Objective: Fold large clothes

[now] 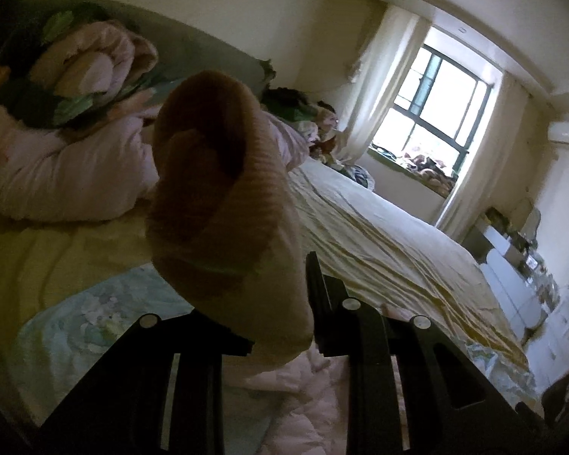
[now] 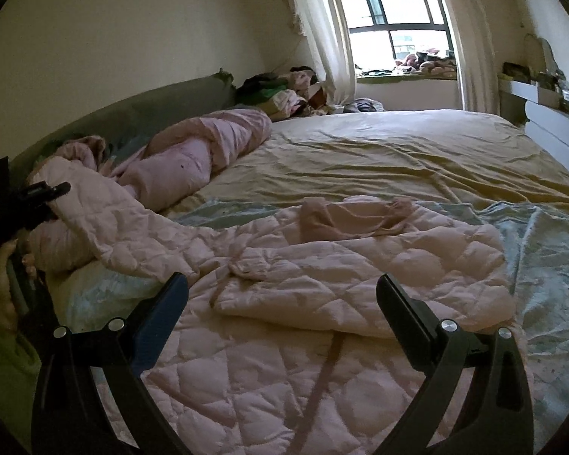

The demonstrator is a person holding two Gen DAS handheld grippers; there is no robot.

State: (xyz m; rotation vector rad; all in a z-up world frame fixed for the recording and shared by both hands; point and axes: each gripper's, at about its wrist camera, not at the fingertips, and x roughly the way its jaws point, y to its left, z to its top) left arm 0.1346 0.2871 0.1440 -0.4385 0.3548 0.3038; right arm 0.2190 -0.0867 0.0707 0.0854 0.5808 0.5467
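Your left gripper [image 1: 284, 326] is clenched on the ribbed cuff of a pale pink quilted jacket sleeve [image 1: 216, 189], which rises from between its black fingers and fills the middle of the left wrist view, hiding part of the bed behind it. Seen from your right side, that same gripper [image 2: 34, 197] sits at the far left, with the sleeve stretching from it down to the body of the pale pink quilted jacket [image 2: 322, 284]. Your right gripper [image 2: 282, 303] is released, its jaws wide apart and holding nothing, hovering just above the jacket, which lies spread out and rumpled directly in front of it on a light blue floral blanket [image 2: 550, 250]. Beyond the jacket stretches a wrinkled cream bed sheet [image 2: 398, 151]. A bunched pink quilt [image 2: 193, 151] lies along the left side against a grey-green headboard [image 2: 140, 113]. Further back, a pile of mixed clothes [image 2: 284, 91] sits in the corner beside white curtains [image 2: 322, 38] and a bright window [image 2: 394, 7]. White drawers [image 2: 550, 129] stand at the right.
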